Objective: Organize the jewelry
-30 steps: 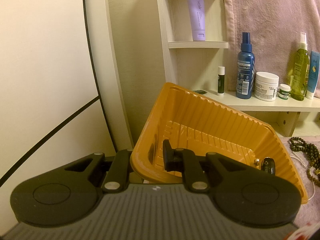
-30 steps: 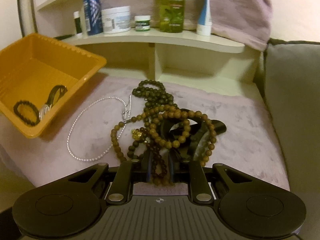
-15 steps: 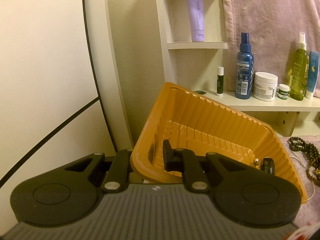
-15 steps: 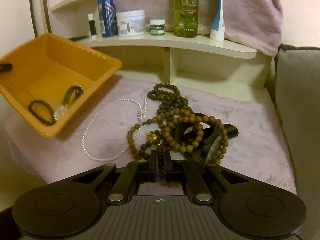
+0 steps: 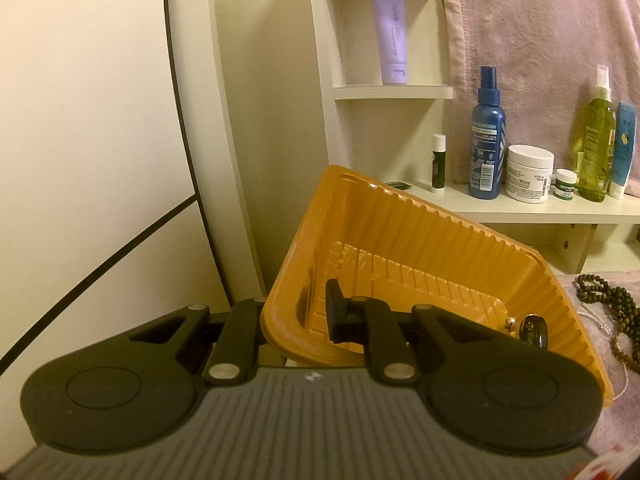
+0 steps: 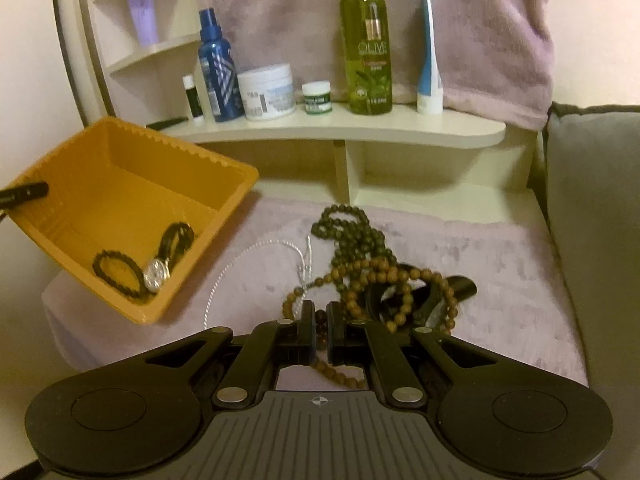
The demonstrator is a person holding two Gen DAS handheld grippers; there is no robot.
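My left gripper (image 5: 304, 316) is shut on the near wall of the orange plastic tray (image 5: 400, 240) and holds it tilted; the tray also shows in the right wrist view (image 6: 120, 184). Inside it lie a black bead bracelet (image 6: 116, 272), a wristwatch (image 6: 158, 270) and a dark band (image 6: 176, 240). My right gripper (image 6: 319, 330) is shut on a brown bead strand (image 6: 384, 276) from the tangled pile on the pink cloth. A dark green bead necklace (image 6: 348, 228) and a thin white pearl necklace (image 6: 256, 256) lie beside it.
A cream shelf (image 6: 340, 128) behind holds a blue spray bottle (image 6: 216, 80), white cream jar (image 6: 268, 92), small green jar (image 6: 317, 98), olive bottle (image 6: 366, 48) and blue-white tube (image 6: 429, 60). A grey cushion (image 6: 596, 220) lies right. A mirror edge (image 5: 188, 128) stands left.
My right gripper closed on the brown bead strand and pulled back and up, dragging the beads. The left gripper and tray barely moved.
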